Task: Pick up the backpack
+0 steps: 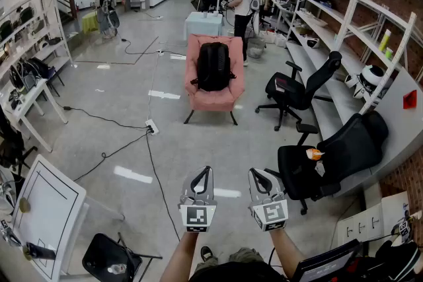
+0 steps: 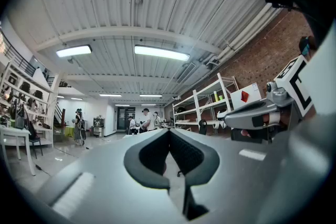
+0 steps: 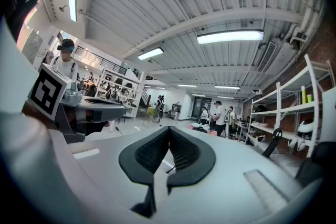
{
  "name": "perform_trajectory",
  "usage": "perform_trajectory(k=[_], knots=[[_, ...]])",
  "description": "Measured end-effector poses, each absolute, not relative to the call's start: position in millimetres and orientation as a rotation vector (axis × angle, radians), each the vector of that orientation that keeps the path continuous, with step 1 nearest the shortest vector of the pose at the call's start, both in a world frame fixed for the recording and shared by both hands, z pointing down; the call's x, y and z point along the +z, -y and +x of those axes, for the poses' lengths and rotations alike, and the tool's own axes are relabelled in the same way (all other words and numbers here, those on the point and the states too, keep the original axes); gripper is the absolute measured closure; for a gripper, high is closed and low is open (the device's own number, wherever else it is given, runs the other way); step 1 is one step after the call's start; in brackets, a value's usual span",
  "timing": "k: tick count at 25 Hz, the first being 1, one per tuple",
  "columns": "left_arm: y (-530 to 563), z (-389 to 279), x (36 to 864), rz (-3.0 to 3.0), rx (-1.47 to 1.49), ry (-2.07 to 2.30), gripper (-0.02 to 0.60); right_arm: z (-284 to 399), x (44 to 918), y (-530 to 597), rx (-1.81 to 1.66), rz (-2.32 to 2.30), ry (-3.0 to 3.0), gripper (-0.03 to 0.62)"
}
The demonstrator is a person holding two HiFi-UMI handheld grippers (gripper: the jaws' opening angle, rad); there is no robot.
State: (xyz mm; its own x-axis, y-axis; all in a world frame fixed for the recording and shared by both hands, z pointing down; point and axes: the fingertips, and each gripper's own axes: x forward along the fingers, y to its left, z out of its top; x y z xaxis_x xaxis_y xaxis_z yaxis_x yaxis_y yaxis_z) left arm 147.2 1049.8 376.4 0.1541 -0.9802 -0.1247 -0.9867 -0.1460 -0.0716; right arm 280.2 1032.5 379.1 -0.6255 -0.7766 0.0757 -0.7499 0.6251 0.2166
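- Left gripper [image 1: 209, 170]: jaws closed together, nothing between the pads; held low at the near end of the floor, pointing forward across the room.
- Right gripper [image 1: 252, 172]: jaws likewise pressed together and empty; just beside the left one, level, apart from it.
- Forearms [image 1: 182, 257] of the person reach in from the bottom of the head view.
- Black office chair [image 1: 334, 158] stands near the right gripper; an orange object rests on its seat edge.
- Second office chair [image 1: 301, 86] stands farther up, along the white shelving [image 1: 344, 23].
- Cable [image 1: 106, 155] trails over the grey floor [image 1: 119, 86] to a power strip [image 1: 151, 127].
- Backpack [image 1: 213, 66]: black, upright on the seat of a pink armchair [image 1: 213, 99], leaning on its backrest, mid-floor, well apart from both grippers.
- People [image 1: 242, 0] stand behind the armchair at the far end.
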Motion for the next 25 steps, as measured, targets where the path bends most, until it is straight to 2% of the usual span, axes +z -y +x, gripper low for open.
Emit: perform_trajectory(k=[4, 9, 15, 25], knots=[[-1029, 141, 390, -2.295, 0.069, -1.972, 0.58, 266, 392, -1020, -0.235, 1.193, 2.686, 0.554], [-991, 135, 400, -2.311, 0.064, -1.982, 0.58, 250, 402, -988, -0.221, 1.192, 2.694, 0.585], [-930, 122, 414, -2.323, -0.025, -1.978, 0.58, 225, 414, -929, -0.171, 1.154, 2.722, 0.586], [-785, 106, 428, -2.316, -0.184, -2.013, 0.58, 206, 431, -772, -0.055, 1.034, 2.811, 0.583]])
